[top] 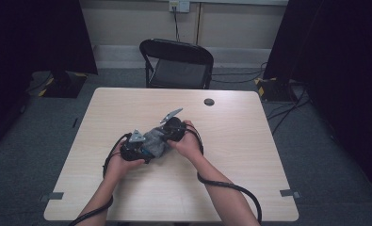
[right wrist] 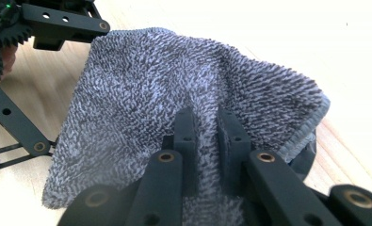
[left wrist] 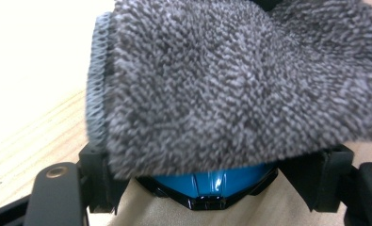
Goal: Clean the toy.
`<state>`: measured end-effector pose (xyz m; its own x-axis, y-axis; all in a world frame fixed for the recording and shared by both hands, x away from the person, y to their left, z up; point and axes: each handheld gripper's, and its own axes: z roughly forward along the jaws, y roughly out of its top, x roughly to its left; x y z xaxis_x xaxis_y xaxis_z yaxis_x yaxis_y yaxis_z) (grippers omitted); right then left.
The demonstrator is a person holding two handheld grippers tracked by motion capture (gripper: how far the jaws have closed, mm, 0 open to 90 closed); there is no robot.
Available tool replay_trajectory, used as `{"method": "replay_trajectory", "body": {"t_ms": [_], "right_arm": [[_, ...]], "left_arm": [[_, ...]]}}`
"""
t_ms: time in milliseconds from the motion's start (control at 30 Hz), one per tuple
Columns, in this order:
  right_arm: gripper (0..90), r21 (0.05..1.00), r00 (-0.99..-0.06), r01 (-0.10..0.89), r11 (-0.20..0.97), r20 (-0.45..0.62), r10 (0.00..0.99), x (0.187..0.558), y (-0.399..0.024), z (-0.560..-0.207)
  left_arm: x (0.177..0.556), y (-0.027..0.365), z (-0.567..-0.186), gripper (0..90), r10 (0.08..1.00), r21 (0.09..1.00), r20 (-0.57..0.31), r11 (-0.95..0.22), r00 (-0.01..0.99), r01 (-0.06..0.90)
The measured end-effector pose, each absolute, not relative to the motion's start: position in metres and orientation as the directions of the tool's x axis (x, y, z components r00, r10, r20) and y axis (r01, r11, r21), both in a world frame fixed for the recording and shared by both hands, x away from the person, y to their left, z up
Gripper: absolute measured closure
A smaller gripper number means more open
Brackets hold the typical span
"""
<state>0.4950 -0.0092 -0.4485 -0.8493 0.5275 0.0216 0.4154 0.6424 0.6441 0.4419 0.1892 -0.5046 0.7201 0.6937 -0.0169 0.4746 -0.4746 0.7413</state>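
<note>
A grey terry cloth point(top: 156, 141) hangs between my two grippers above the middle of the wooden table point(top: 230, 155). In the right gripper view, my right gripper point(right wrist: 209, 127) is shut on a fold of the cloth point(right wrist: 141, 89), which drapes away from the jaws. In the left gripper view, the cloth point(left wrist: 230, 80) covers most of a glossy blue object point(left wrist: 207, 181) that sits between the wide-set jaws of my left gripper point(left wrist: 215, 162), which grip its sides. From above, the left gripper point(top: 137, 148) and right gripper point(top: 168, 131) are close together, and a bit of the blue object point(top: 145, 152) peeks out.
A small dark round disc point(top: 209, 101) lies on the far part of the table. A black folding chair point(top: 176, 63) stands behind the far edge. Tape marks point(top: 291, 193) sit near the front corners. Dark curtains point(top: 339, 56) and floor cables flank the table.
</note>
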Motion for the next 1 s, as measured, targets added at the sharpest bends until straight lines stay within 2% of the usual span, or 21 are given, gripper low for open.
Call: {"method": "replay_trajectory", "body": {"t_ms": [1000], "right_arm": [[80.9,0.64,-0.796,0.466,0.611,0.002,0.605,0.509,-0.031,-0.446]], "left_arm": [[0.442,0.189,-0.505,24.2,0.693,0.741,-0.015,-0.476,0.72,0.474]]}}
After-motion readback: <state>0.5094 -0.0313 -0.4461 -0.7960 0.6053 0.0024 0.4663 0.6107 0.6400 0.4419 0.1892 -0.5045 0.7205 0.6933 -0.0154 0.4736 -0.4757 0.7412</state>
